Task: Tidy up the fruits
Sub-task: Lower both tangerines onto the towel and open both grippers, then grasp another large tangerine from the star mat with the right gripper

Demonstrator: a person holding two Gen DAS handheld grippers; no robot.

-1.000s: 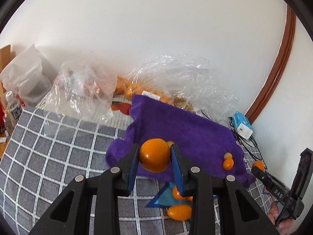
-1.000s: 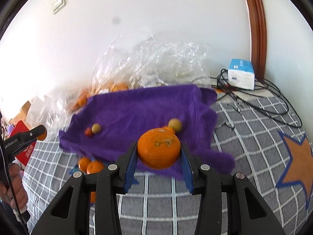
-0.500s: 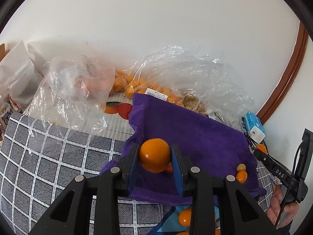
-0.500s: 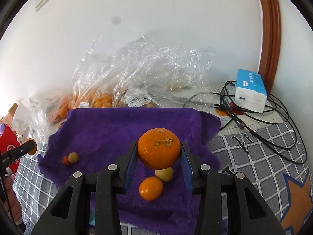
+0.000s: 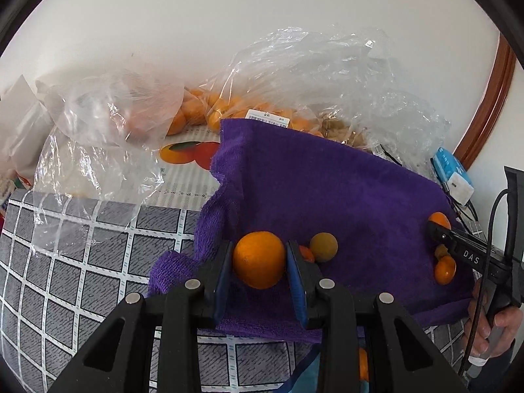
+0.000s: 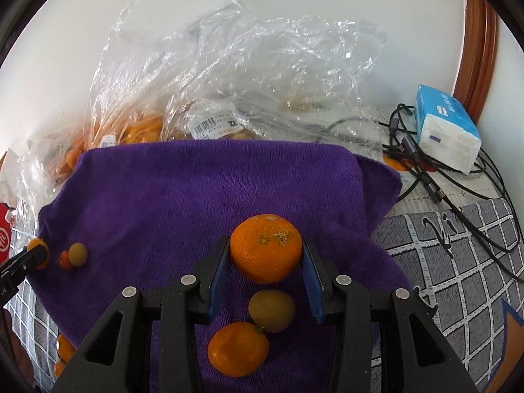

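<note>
Purple towel (image 6: pixel 203 196) covers most of the grey checked tablecloth (image 5: pixel 75 255), its far edge pushed up against crinkled clear plastic bags (image 6: pixel 249 75) along the white wall; small oranges (image 5: pixel 209 111) show through the plastic on the left side. A blue-and-white tissue pack (image 6: pixel 445 131) lies off to the right on a tangle of black cables (image 6: pixel 435 177).

The left gripper (image 5: pixel 259 263) is clamped on a smooth orange (image 5: pixel 259 259) over the towel's near left part, blue pads pressed to both sides. Just right of it, on the cloth, rest a dull yellow-brown round fruit (image 5: pixel 323 247) and a tiny orange-red one (image 5: pixel 306 252), half hidden by the finger.

The right gripper (image 6: pixel 266 253) pinches a larger, speckled mandarin (image 6: pixel 266 248) above the towel's near right part. Below it on the cloth lie a yellowish-green fruit (image 6: pixel 271 309) and a mandarin with a stem (image 6: pixel 238 348), touching each other.

More small orange fruits (image 6: pixel 64 348) sit off the towel's left edge on the tablecloth.
</note>
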